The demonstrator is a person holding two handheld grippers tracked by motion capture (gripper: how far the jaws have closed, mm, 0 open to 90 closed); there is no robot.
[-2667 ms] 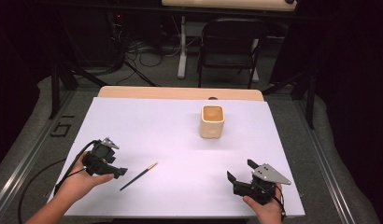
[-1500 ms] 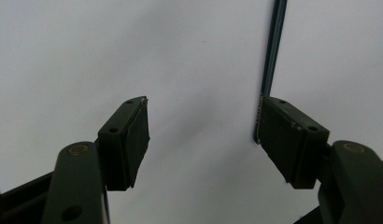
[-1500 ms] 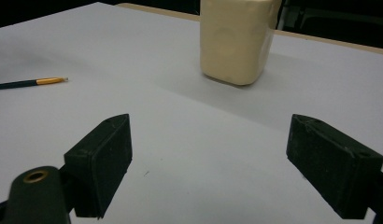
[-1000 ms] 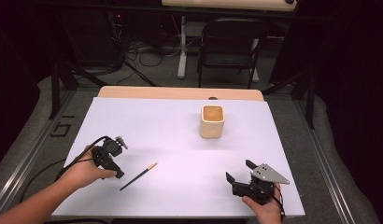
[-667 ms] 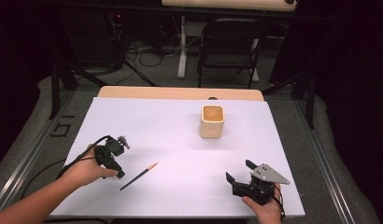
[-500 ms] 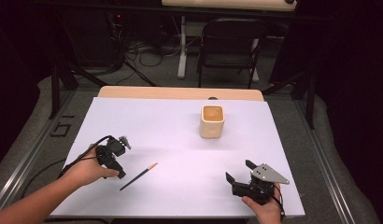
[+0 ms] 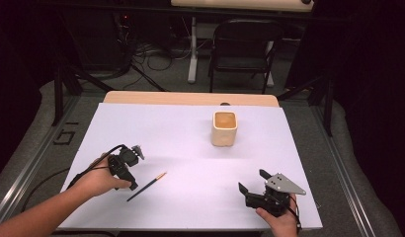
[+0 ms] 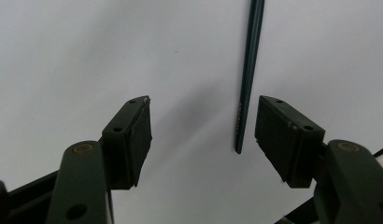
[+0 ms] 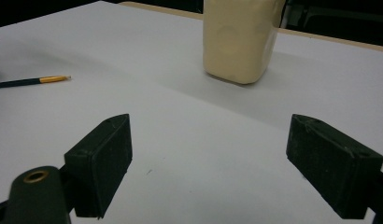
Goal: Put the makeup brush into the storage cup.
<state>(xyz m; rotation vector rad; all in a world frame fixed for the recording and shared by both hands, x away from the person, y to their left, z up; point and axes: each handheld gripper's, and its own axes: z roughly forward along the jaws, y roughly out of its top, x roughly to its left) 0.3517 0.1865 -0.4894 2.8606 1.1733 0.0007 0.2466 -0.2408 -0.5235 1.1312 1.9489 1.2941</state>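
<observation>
Left gripper now nearer the pencil, jaws released and just narrowing, nothing gripped.

The white table was brightly and evenly lit, with soft shadows; the room beyond its edges stayed dark, and close jaws looked slightly blurred.

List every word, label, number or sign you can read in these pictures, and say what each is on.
No text can be read for certain.
Pencil: a small imprint near its dark end, too small and blurred to read.
Floor left of the table: pale marks, perhaps "61", unclear.
Cream cup: no label visible.
</observation>
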